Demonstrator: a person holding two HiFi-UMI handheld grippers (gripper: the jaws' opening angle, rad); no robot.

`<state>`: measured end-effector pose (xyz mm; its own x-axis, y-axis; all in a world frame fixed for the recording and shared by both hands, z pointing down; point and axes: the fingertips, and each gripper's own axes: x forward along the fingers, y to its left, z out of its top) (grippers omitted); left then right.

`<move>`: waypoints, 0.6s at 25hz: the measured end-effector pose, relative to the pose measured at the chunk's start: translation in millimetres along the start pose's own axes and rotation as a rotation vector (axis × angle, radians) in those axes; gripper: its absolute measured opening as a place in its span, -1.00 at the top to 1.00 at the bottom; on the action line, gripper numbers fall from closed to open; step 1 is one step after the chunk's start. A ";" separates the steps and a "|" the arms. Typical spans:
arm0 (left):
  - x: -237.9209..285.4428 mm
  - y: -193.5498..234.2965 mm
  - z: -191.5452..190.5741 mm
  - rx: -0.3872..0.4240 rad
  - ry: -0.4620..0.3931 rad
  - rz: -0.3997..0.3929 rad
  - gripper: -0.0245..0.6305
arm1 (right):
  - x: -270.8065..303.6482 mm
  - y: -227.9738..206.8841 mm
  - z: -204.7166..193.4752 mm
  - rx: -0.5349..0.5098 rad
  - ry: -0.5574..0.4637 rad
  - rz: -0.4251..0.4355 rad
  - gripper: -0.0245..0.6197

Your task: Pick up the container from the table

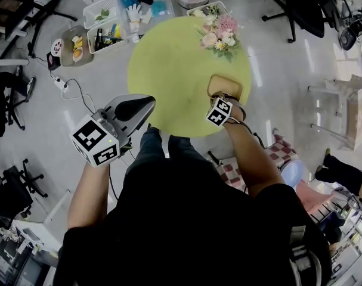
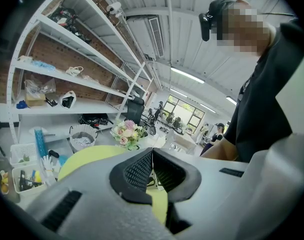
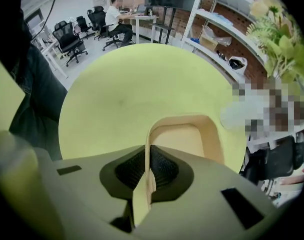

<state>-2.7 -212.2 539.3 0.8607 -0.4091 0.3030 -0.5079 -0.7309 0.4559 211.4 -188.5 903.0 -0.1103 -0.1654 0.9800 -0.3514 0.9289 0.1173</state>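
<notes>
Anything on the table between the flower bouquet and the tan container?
Nothing. In the head view the stretch of yellow table between the flower bouquet and the tan container is bare.

Flower bouquet [image 1: 219, 33], clear bin [image 1: 106, 37] (floor), office chair [image 1: 300, 8]

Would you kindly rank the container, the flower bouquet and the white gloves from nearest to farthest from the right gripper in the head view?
1. The container: rim pinched in the right gripper, on the near-right side of the table.
2. The flower bouquet: at the table's far-right edge.
3. The white gloves: beyond the table, far left.
</notes>
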 end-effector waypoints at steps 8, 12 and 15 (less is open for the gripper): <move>-0.4 -1.5 -3.1 0.003 0.003 -0.003 0.87 | -2.8 5.6 -2.8 0.030 0.008 0.005 0.87; -0.1 -2.9 -1.0 0.006 -0.003 -0.006 0.87 | -6.4 7.0 -5.4 0.043 0.011 0.004 0.87; 0.0 -5.2 -2.6 0.004 -0.003 -0.011 0.87 | -10.3 8.8 -6.6 0.050 0.009 0.001 0.88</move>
<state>-0.1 -207.0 539.0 0.8666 -0.4025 0.2951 -0.4979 -0.7379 0.4557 215.6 -176.5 895.0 -0.1024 -0.1612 0.9816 -0.3971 0.9114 0.1083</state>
